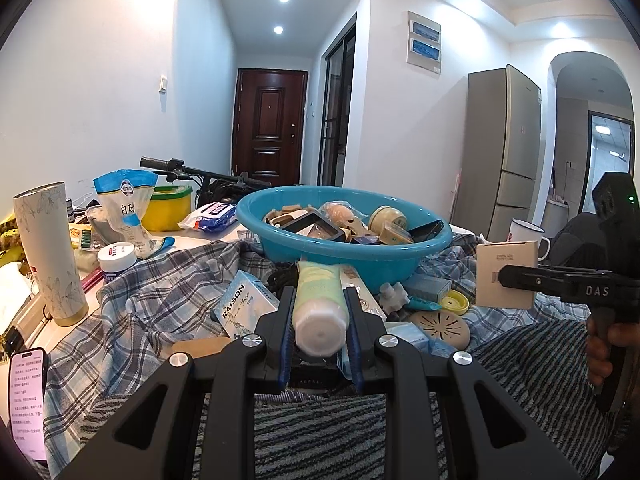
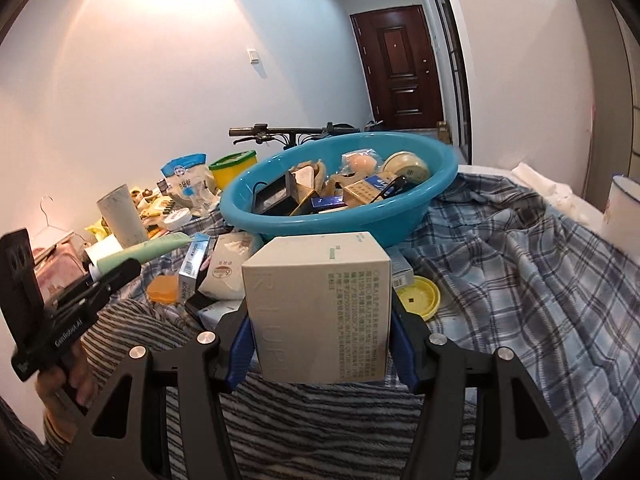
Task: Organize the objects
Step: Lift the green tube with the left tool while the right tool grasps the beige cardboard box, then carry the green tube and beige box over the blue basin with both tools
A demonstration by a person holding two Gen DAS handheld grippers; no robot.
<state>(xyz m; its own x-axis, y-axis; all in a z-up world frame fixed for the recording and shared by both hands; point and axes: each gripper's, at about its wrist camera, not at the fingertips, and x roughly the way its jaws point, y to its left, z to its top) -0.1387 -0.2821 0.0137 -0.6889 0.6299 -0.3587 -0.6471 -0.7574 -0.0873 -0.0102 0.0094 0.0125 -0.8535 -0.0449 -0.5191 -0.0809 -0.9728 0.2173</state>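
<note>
- Landmark = blue basin, sitting on plaid cloth, already packed w/ small boxes, jars, misc.
- Far left of basin: phone w/ lit screen, tall white tumbler, sugar bag, white jar w/ blue label – all on the counter, well apart from basin.
- Left-front of basin: "RAISON" box lying on the cloth.
- Directly in front of basin: left gripper pinching a pale green tube, white cap end toward the camera, tube's far end just under the basin wall (raised off the cloth, from right wrist view).
- Right-front of basin: yellow lid and beige vented disc on the cloth.
- Right of basin: right gripper clamped on a beige carton, printed side up, held in front of basin rim; in left view the carton hangs clear of the cloth.
- Far right of basin: white enamel mug behind the carton.
</note>
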